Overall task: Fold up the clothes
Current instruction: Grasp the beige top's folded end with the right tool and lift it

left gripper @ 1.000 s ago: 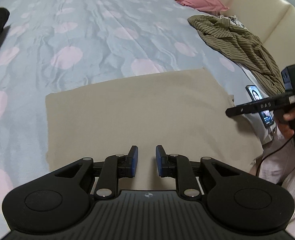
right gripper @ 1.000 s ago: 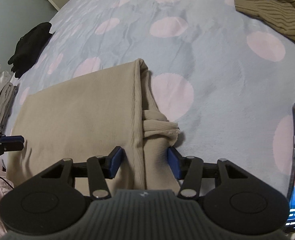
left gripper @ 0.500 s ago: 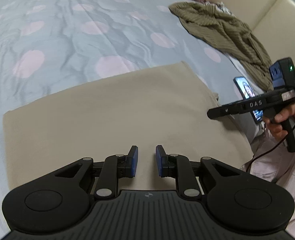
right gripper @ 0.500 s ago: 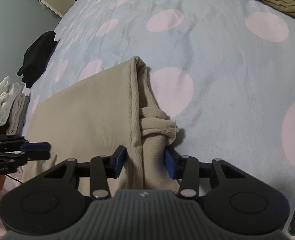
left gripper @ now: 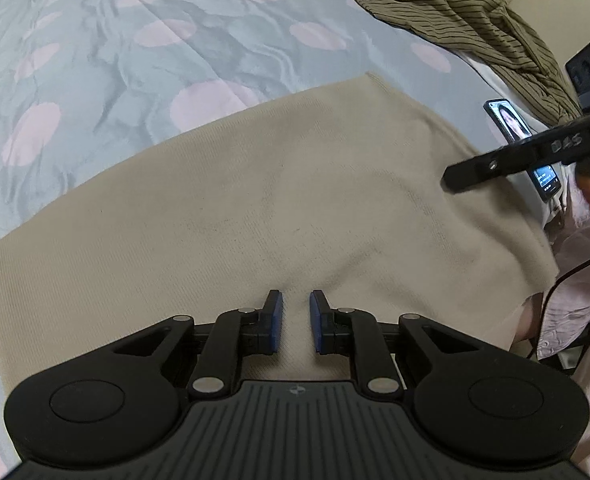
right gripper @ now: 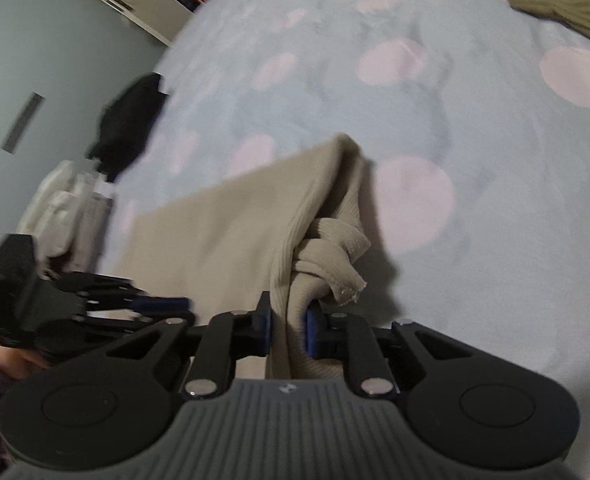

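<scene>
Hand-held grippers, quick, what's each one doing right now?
Left hand-held gripper: jaws narrowly apart over the beige garment, gripping nothing.
Right hand-held gripper: just closed, shut on the beige garment's bunched edge.

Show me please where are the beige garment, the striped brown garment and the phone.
beige garment (left gripper: 279, 184), left wrist view: middle of its flat folded face.
striped brown garment (left gripper: 455, 12), left wrist view: middle of the crumpled heap.
phone (left gripper: 513, 122), left wrist view: upper part of its lit screen.

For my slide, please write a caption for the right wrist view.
Right claw shut on the beige garment's bunched edge.
</scene>
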{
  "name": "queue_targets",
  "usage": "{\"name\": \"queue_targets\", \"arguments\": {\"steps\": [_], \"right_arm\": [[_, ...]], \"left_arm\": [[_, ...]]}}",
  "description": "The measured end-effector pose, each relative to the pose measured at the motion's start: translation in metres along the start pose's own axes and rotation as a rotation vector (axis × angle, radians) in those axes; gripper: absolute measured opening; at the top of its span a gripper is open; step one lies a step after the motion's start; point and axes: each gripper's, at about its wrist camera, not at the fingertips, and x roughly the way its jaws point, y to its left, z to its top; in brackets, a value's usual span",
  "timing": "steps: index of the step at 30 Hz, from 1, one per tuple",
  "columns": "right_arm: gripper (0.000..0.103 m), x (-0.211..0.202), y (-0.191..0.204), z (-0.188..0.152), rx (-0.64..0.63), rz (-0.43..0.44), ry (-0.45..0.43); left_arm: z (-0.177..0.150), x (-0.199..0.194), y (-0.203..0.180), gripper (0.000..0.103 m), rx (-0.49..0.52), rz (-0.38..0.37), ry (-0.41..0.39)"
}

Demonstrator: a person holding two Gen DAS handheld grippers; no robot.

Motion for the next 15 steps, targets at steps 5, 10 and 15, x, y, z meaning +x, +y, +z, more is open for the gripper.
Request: {"name": "queue_targets", "arguments": {"steps": [5, 10, 15], "right_arm": [[0.018, -0.006, 0.037, 0.002, -0.053, 0.061, -0.006], [0.018, -0.005, 0.074, 0.007, -0.084, 0.121, -0.001], [0.018, 0.004, 0.114, 0.013, -0.120, 0.180, 0.010]], "left_arm": [[0.000, -0.015, -0.004, 0.014, 0.024, 0.012, -0.024], [-0.002, -0.041, 0.017, 0.014, -0.064, 0.032, -0.090], [-0.007, -0.073, 0.046, 0.014, -0.170, 0.065, -0.163]]}}
